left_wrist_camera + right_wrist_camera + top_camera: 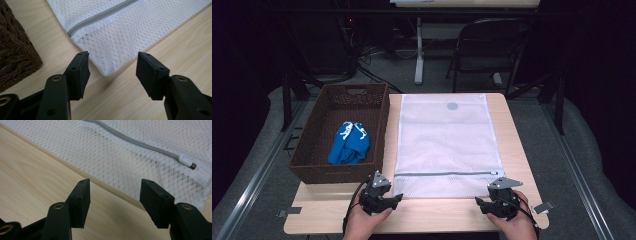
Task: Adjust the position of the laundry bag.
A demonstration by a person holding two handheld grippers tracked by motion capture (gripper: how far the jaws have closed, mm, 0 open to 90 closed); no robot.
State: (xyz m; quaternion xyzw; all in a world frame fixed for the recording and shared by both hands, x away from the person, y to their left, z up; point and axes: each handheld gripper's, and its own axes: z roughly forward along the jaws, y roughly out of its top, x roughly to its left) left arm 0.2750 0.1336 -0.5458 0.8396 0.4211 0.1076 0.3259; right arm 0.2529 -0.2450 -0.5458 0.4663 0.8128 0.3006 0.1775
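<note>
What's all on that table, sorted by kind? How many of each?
White mesh laundry bag: 1
Brown woven basket: 1
Blue cloth in the basket: 1
Hand-held tools: 2, left tool and right tool, both open
Total: 5

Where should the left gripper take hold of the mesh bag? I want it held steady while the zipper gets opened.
Probably the near left corner of the mesh bag, approached low from the table's near edge. That corner lies flat, pointing between the open left gripper, just below the zipper's closed end.
</note>
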